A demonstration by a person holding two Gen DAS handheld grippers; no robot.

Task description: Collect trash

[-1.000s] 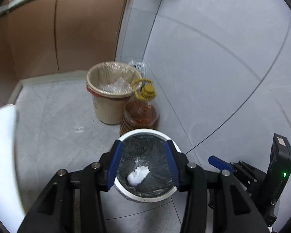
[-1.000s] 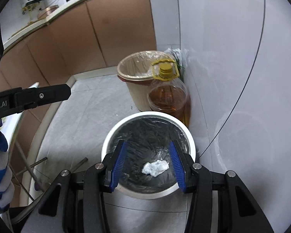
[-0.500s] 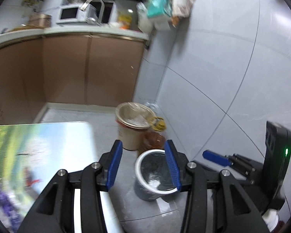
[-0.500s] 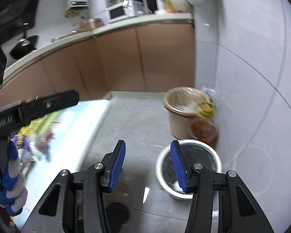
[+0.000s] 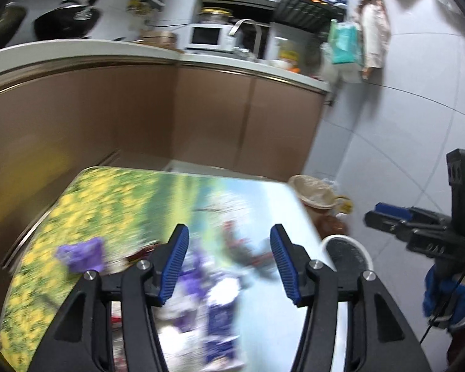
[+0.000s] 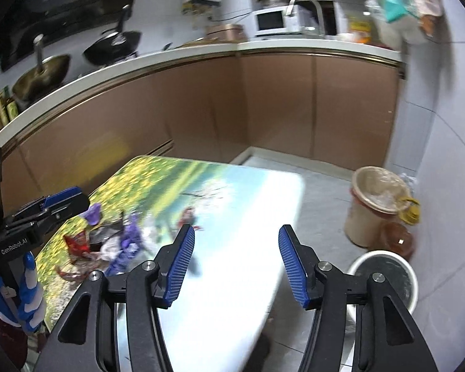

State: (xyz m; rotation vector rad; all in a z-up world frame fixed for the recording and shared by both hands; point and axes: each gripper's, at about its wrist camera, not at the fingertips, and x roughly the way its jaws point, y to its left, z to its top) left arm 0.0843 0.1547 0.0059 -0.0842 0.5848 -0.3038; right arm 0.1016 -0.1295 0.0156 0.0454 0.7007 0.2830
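Your left gripper [image 5: 229, 260] hangs over the near part of a table [image 5: 269, 198] printed with a yellow-flower landscape; its blue jaws have just been opening and stand spread, with nothing between them. Your right gripper [image 6: 236, 260] hangs over the pale right half of that table – jaws also just opened wider, also empty.

The trash [image 6: 108, 241] lies in a blurred heap on the table's near left part: a red wrapper [image 6: 76, 243], purple scraps [image 5: 82, 254] and some white and dark pieces, too smeared to tell apart.

On the floor to the right of the table stands a white bin [image 6: 387, 271] with a black liner. Just beyond it sit a beige bin [image 6: 373, 204] lined with clear plastic and a jug of amber oil [image 6: 400, 238] – the jug touches the wall side. Brown cabinets [image 6: 263, 105] and a white counter run along the far side.
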